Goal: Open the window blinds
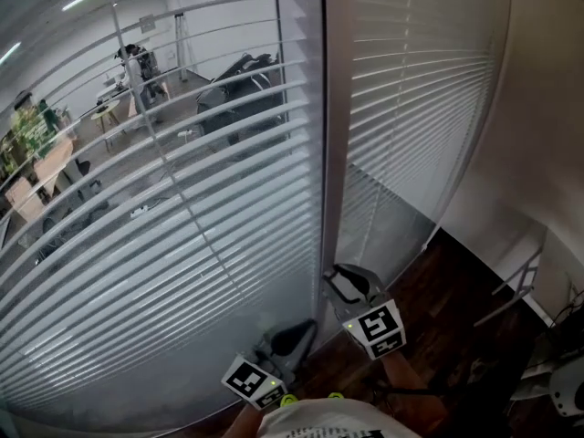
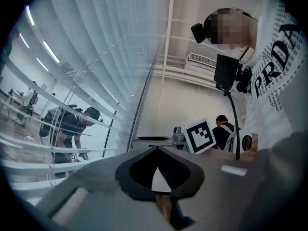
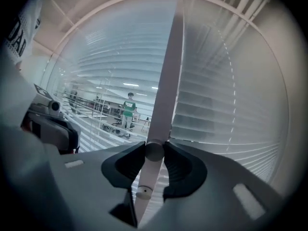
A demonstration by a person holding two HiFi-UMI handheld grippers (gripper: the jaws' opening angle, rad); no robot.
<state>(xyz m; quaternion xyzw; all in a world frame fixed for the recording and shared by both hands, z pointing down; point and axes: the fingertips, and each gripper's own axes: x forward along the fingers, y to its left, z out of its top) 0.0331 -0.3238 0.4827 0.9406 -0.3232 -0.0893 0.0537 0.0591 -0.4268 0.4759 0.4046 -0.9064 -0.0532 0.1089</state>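
Looks along the grey left hand-held gripper [image 2: 157, 148], low beneath the white upright window post [image 2: 171, 28]; shut at the tips, with nothing between the dark pads. Left of the post, takes in white horizontal slatted blinds [image 2: 96, 42], gaps between slats, and through them a person in dark clothes and cap [image 2: 67, 124], bent over. Right of the post, catches a white cube with a black square marker [image 2: 199, 135]; farther right, a white printed T-shirt [image 2: 274, 95] and a black box [image 2: 226, 73] at its chest.

Head view steeply down on blinds [image 1: 182, 272], gripper views close, sharing them
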